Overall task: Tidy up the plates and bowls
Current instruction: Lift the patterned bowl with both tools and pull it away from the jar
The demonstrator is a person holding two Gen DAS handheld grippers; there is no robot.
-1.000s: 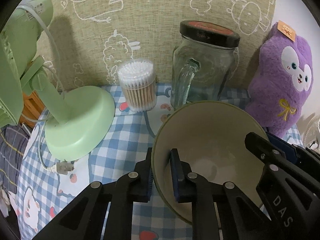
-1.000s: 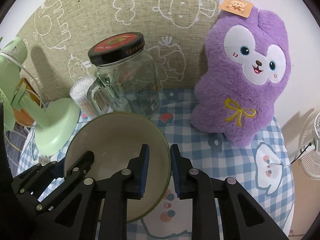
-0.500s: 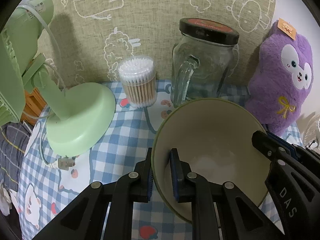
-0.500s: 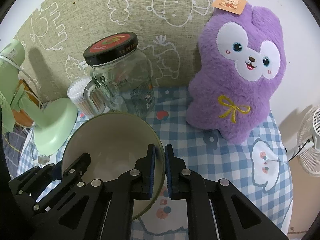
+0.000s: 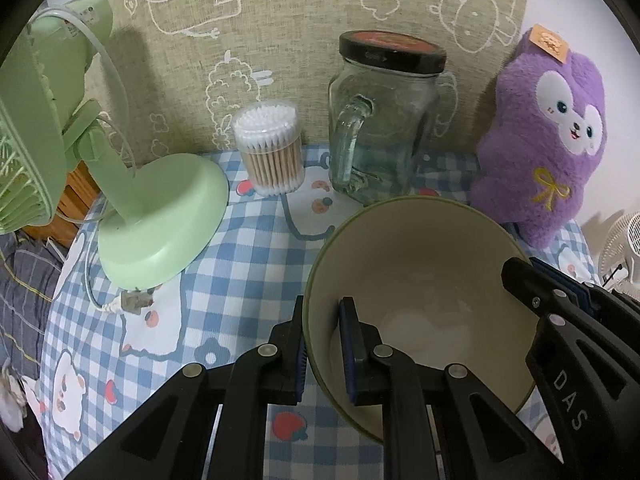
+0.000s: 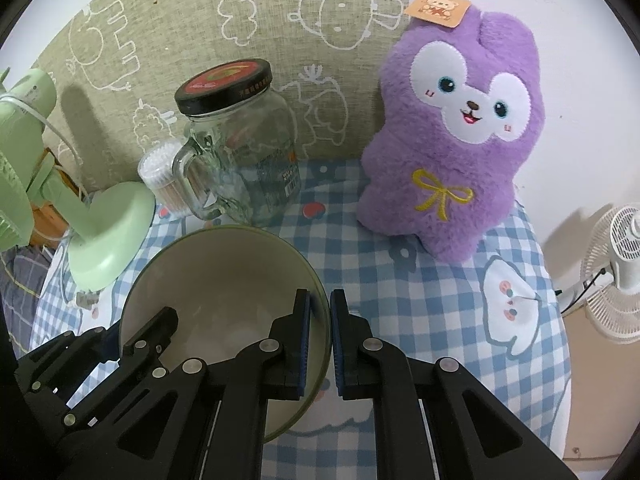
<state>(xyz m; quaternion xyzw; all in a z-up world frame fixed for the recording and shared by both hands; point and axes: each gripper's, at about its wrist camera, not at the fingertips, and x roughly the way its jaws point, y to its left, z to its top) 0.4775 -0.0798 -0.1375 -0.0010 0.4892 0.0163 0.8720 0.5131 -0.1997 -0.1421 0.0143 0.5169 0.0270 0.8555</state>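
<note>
A green bowl with a cream inside [image 5: 420, 264] is held between both grippers above the blue checked tablecloth [image 5: 240, 264]. My left gripper [image 5: 322, 320] is shut on the bowl's left rim, one finger inside and one outside. My right gripper [image 6: 319, 312] is shut on the bowl's right rim [image 6: 320, 300] in the same way. In the right wrist view the bowl [image 6: 224, 280] sits lower left, with the left gripper's fingers [image 6: 152, 332] at its far edge. In the left wrist view the right gripper's finger [image 5: 532, 292] shows at the bowl's right edge.
A glass jar with a black lid [image 5: 380, 132], a tub of cotton swabs [image 5: 272, 148] and a green desk fan [image 5: 156, 220] stand at the back. A purple plush toy [image 6: 452, 140] sits at the back right. A white fan [image 6: 616, 272] stands off the table's right side.
My right gripper has closed on the bowl's right rim. The bowl has dropped slightly and moved a little towards me.
</note>
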